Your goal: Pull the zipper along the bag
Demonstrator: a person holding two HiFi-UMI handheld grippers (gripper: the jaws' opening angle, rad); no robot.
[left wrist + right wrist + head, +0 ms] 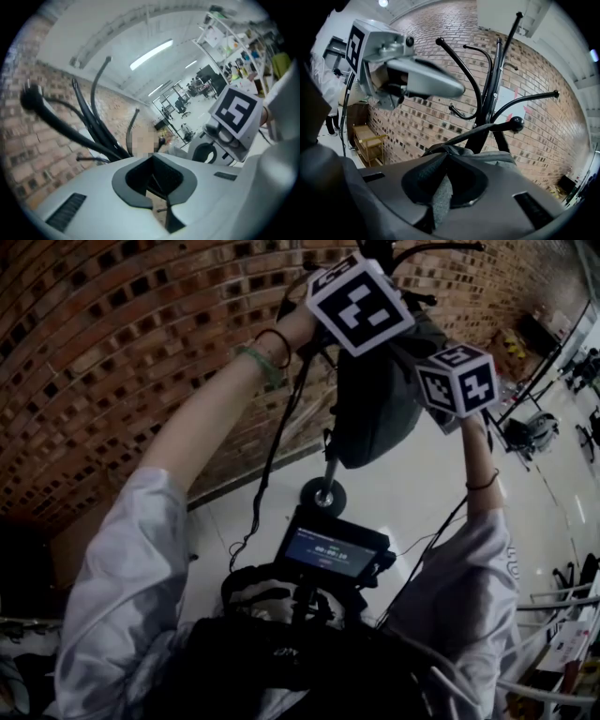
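A dark grey bag point(375, 413) hangs on a black coat stand point(487, 93). My right gripper point(445, 173) is shut on a strip of the bag's grey fabric point(439, 199), just below the bag's top edge point(487, 155). My left gripper point(154, 183) is raised above the bag with its jaws together, and in the right gripper view its fingers point(436, 84) show nothing held and stand clear of the bag. In the head view only the marker cubes of the left gripper point(361, 301) and the right gripper point(459, 379) show, in front of the bag. I cannot make out the zipper.
A brick wall point(141, 352) stands behind the stand, whose round base point(322, 495) rests on the pale floor. A wooden cart point(370, 140) is by the wall. A screen device point(328, 554) hangs at the person's chest. Office chairs point(530, 432) and shelves lie to the right.
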